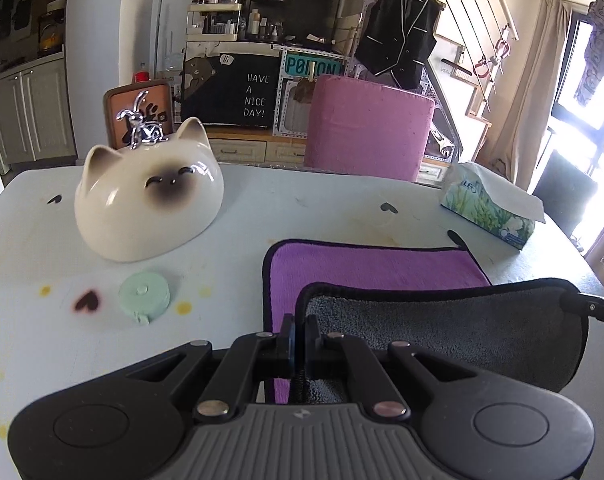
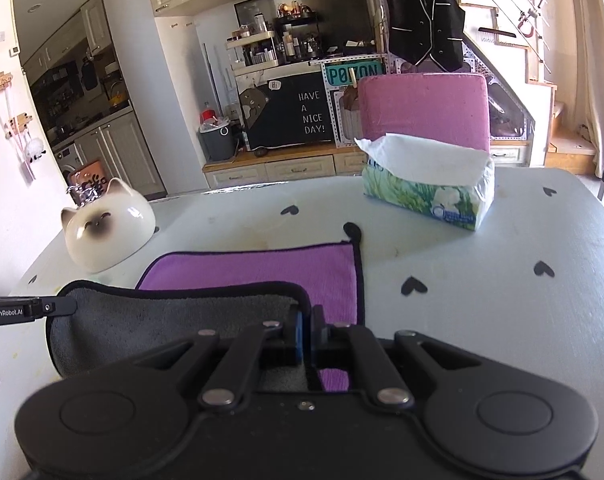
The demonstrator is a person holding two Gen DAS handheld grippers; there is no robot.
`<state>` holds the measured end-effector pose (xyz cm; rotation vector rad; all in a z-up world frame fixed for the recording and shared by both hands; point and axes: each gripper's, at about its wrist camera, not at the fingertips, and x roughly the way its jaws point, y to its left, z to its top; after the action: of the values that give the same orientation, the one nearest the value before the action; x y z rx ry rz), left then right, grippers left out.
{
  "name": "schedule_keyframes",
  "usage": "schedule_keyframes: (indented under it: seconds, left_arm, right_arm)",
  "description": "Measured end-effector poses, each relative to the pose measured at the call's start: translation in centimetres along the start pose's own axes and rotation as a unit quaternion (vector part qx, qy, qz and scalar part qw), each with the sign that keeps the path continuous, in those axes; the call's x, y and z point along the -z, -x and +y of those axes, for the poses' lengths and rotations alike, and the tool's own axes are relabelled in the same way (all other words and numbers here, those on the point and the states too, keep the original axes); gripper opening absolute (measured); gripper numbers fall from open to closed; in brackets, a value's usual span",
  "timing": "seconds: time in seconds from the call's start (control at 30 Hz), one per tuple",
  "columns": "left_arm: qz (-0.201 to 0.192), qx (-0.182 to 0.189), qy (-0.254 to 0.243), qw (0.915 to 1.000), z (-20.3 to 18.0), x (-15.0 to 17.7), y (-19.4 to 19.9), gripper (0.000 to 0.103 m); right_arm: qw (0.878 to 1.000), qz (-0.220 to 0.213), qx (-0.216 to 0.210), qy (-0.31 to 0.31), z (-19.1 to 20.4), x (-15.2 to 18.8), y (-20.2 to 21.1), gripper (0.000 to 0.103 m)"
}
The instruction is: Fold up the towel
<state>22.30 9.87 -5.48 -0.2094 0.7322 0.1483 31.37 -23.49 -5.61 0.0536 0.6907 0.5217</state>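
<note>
Both left gripper and right gripper pinch the towel's lifted near edge.

Towel near edge: the towel has its near part hidden behind the left tool and that tool's body; which corner the closed fingers pinch cannot be told.
Right tool: the right tool hides the towel's near right part.
Purple face: covered in part by the lifted grey flap in both views.
Tissue box print: the lettering on the tissue box is too small to read.
Worktop: the worktop is cut off at the left edge.
Shelf bottles: too small to identify.
</note>
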Motion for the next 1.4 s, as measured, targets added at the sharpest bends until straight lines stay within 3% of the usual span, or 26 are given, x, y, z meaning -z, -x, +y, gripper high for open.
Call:
schedule_keyframes:
  seconds: [0.83,1.4]
  left_arm:
    - [0.018,-0.026,-0.036,0.9988,-0.5,-6.6,-10.0,0.004]
    - [0.055,-0.05,-0.045,0.9962,-0.3,-7.0,-14.1,0.005]
  right_arm:
    - [1.0,0.017,0.022,-0.008,-1.9,-6.2,-9.5,0.004]
    - [0.997,0.065,0.052,-0.007,-1.8,-6.9,-15.0,0.004]
